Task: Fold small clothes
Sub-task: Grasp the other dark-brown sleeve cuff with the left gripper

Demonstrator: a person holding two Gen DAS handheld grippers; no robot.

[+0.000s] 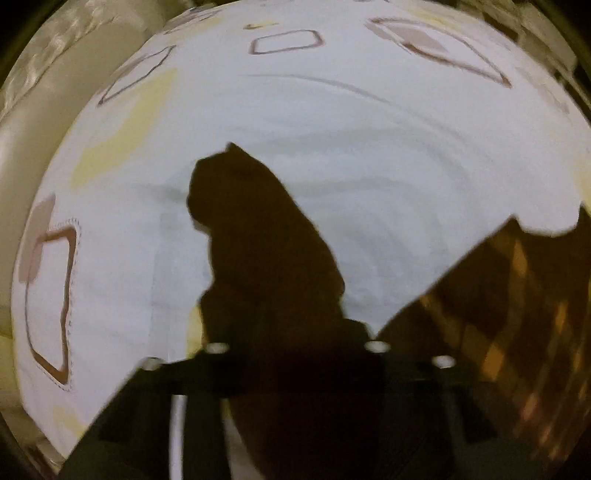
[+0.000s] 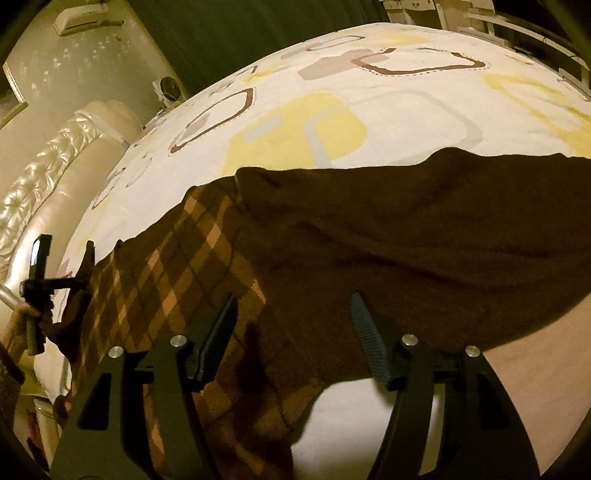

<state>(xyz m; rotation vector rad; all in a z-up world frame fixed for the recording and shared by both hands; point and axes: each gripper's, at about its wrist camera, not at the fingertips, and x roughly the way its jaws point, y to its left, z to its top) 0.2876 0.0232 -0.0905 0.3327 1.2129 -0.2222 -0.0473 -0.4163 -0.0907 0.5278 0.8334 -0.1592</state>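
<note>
A brown garment (image 2: 406, 229) with an orange plaid part (image 2: 173, 273) lies spread on the bed. My right gripper (image 2: 291, 332) is open just above its near edge, fingers (image 2: 365, 332) apart, holding nothing. My left gripper (image 1: 266, 236) is shut on a dark brown fold of the garment (image 1: 258, 229), lifted above the sheet; the cloth covers the fingers. The plaid part (image 1: 498, 295) hangs at the right of the left wrist view. The left gripper also shows at the far left of the right wrist view (image 2: 86, 258), at the garment's left corner.
The bed sheet (image 2: 332, 110) is white with yellow and brown square prints (image 1: 284, 42). A cream tufted headboard (image 2: 44, 177) runs along the left. A small white fan (image 2: 168, 88) and wall air conditioner (image 2: 81, 18) stand beyond it.
</note>
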